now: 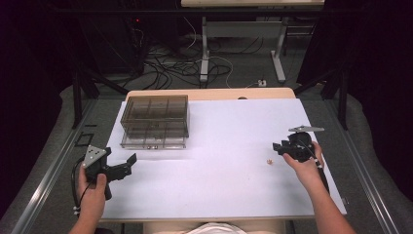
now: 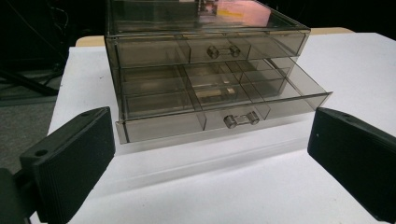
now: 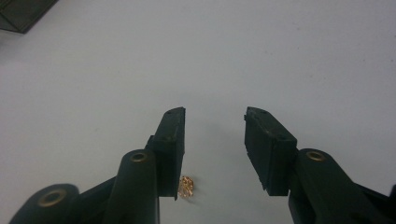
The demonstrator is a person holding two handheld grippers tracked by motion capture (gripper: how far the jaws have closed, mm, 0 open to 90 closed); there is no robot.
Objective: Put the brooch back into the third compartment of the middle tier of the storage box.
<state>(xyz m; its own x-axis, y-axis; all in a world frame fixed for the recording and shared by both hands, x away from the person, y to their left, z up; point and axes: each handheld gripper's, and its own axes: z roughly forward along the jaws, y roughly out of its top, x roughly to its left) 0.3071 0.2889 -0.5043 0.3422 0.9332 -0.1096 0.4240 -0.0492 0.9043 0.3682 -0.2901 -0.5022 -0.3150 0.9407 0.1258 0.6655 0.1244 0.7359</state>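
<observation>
The small gold-coloured metal trinket (image 3: pixel 187 186) lies on the white bench (image 1: pixel 219 146) between the right gripper's (image 3: pixel 214 140) two black jaws, close against the inner face of the jaw on the left of the right gripper view and low between them, nearer their roots than their tips. The jaws stand apart with a clear gap, and no pad presses on the trinket. Its form is too small and blurred to make out. In the high view it (image 1: pixel 269 162) shows as a speck just left of the right gripper (image 1: pixel 278 147), near the bench's right side.

The left gripper (image 1: pixel 127 165), jaws wide apart and holding nothing, points at the smoke-tinted transparent plastic drawer box (image 2: pixel 205 74) at the far left of the bench. The box's lower drawer (image 2: pixel 224 116) is pulled out; its upper drawer is closed. The drawer compartments' contents cannot be discerned.
</observation>
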